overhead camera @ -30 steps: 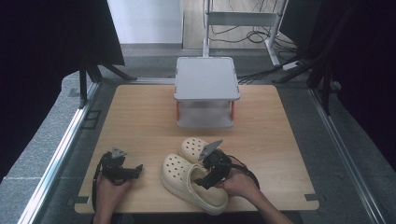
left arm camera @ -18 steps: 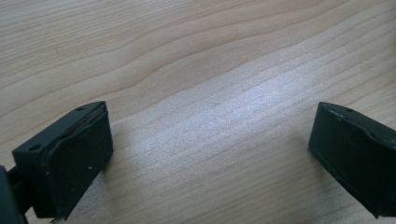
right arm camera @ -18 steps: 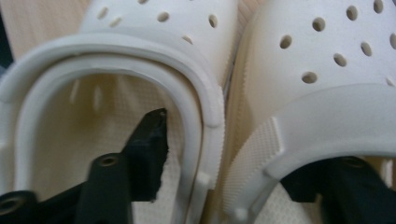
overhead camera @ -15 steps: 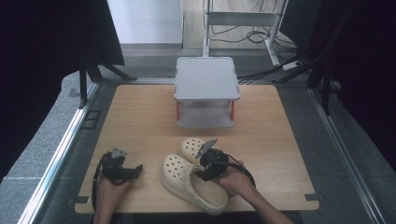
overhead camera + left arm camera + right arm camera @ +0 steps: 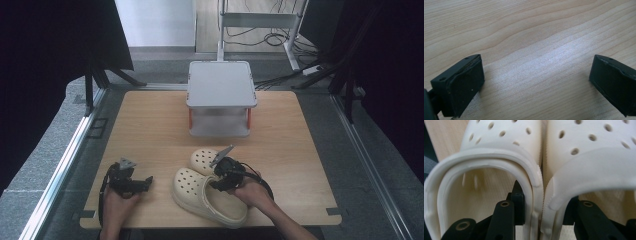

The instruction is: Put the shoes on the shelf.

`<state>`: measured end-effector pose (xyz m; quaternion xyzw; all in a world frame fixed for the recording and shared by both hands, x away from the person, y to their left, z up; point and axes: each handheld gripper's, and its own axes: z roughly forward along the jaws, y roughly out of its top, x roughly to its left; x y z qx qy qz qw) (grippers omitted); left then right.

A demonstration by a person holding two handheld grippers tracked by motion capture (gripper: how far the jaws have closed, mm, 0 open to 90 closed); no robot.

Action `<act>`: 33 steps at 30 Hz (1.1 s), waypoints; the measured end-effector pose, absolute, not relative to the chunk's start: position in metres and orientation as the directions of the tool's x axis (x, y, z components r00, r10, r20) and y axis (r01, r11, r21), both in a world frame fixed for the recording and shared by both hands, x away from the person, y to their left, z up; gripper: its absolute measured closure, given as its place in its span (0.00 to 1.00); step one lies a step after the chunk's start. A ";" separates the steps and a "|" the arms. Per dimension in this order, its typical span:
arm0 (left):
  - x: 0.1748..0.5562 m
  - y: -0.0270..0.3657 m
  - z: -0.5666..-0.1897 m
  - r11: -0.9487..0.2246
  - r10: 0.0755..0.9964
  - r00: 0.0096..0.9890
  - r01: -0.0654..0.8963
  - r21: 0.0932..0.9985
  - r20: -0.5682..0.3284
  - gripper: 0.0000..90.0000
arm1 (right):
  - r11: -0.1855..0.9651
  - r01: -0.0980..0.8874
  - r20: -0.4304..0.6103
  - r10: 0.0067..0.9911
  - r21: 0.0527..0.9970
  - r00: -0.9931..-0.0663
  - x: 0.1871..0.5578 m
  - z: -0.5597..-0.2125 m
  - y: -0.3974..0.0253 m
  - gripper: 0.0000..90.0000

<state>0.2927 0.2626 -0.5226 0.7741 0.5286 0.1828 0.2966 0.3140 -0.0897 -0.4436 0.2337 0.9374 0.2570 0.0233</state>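
My right gripper (image 5: 541,215) pinches the touching inner walls of both clogs (image 5: 210,192), one jaw inside each, near the table's (image 5: 150,125) front edge. My left gripper (image 5: 536,82) idles, jaws apart. I judge lifting the pair next needs a firm pinch.

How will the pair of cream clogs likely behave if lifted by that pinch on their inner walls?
The cream clogs look like light foam, so probably easy to lift. Held by the right gripper through both adjoining walls, they may flex and sag toe-down.
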 end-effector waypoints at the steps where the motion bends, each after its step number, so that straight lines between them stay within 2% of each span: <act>1: 0.293 0.263 -0.523 -0.265 0.927 0.374 0.710 0.653 -0.031 0.00 | 0.757 0.425 0.080 0.448 0.496 -0.891 0.314 -0.442 -0.090 0.72; 6: 0.293 0.262 -0.523 -0.265 0.927 0.373 0.710 0.653 -0.029 0.00 | 0.746 0.434 0.111 0.443 0.505 -0.890 0.313 -0.431 -0.093 0.72; 33: 0.293 0.262 -0.523 -0.267 0.926 0.377 0.709 0.653 -0.030 0.00 | 0.691 0.486 0.112 0.513 0.535 -0.851 0.330 -0.364 -0.123 0.72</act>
